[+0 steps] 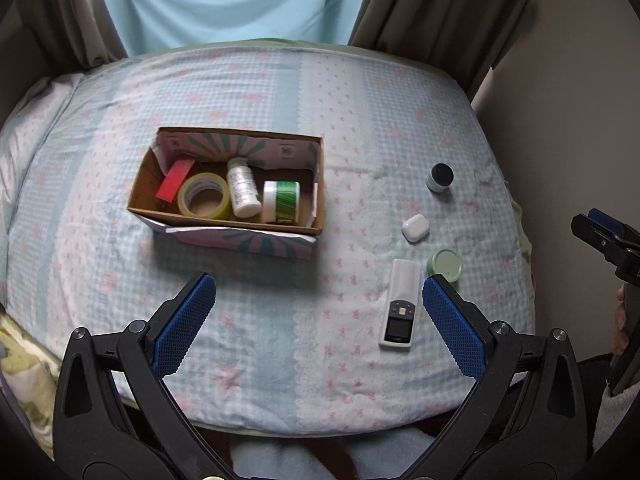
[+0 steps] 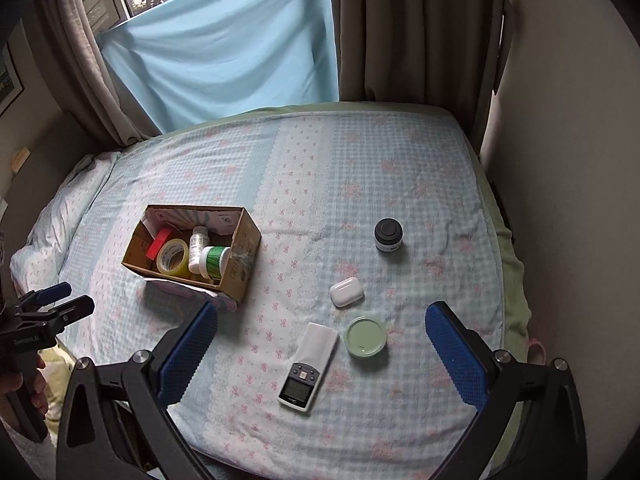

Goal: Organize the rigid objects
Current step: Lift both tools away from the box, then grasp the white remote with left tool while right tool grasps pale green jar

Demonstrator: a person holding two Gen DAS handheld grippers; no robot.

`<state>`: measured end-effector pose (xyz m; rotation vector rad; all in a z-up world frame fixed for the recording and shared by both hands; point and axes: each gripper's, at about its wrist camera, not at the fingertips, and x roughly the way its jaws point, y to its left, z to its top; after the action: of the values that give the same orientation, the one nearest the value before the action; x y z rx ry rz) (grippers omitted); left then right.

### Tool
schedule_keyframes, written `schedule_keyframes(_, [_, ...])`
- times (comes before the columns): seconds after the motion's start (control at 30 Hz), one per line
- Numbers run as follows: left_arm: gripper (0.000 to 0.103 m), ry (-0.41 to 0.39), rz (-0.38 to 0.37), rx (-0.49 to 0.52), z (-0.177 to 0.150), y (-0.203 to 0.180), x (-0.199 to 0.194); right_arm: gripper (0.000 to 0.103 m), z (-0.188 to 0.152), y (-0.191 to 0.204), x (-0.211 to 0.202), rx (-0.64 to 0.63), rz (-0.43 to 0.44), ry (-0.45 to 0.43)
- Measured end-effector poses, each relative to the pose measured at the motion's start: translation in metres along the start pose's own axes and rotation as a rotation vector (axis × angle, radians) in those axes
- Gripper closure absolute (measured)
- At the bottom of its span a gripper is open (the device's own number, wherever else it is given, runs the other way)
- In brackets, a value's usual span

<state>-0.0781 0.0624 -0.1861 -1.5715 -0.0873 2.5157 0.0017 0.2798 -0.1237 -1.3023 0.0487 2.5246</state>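
An open cardboard box (image 1: 224,226) (image 2: 240,256) sits on the bed, holding a red box (image 1: 174,182), a tape roll (image 1: 204,200), a white bottle (image 1: 242,188) and a green jar (image 1: 282,202). On the bedspread to its right lie a white remote (image 1: 400,308) (image 2: 308,364), a pale green lid jar (image 1: 445,265) (image 2: 366,337), a white earbud case (image 1: 415,227) (image 2: 346,291) and a black-capped jar (image 1: 439,177) (image 2: 388,235). My left gripper (image 1: 318,312) is open and empty above the bed's near part. My right gripper (image 2: 320,344) is open and empty above the remote and lid jar.
The bed (image 1: 340,120) has a checked blue and pink cover. Brown curtains (image 2: 400,28) and a light blue cloth (image 2: 224,48) hang behind it. A wall (image 2: 568,160) runs along the right. A pillow (image 2: 52,236) lies at the left.
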Motion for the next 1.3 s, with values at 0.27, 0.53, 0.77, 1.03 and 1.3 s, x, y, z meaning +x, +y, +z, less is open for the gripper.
schedule_keyframes(0.27, [0.0,0.17,-0.049,0.092,-0.019,-0.087,0.067,0.0,0.0,-0.038,0.033,-0.127,-0.016,0.039])
schedule_keyframes(0.53, [0.0,0.368,-0.067,0.167,-0.047,-0.132,0.18,0.0,-0.022,-0.058,0.108,-0.255,0.034,0.15])
schedule_keyframes(0.77, [0.001,0.445,-0.034,0.154,-0.069,-0.132,0.247,0.0,-0.048,-0.056,0.185,-0.257,0.032,0.295])
schedule_keyframes(1.03, [0.002,0.467,-0.011,0.189,-0.086,-0.133,0.29,0.0,-0.069,-0.052,0.264,-0.275,0.003,0.462])
schedule_keyframes(1.3, [0.013,0.492,0.0,0.183,-0.087,-0.134,0.309,0.0,-0.067,-0.061,0.299,-0.307,-0.003,0.535])
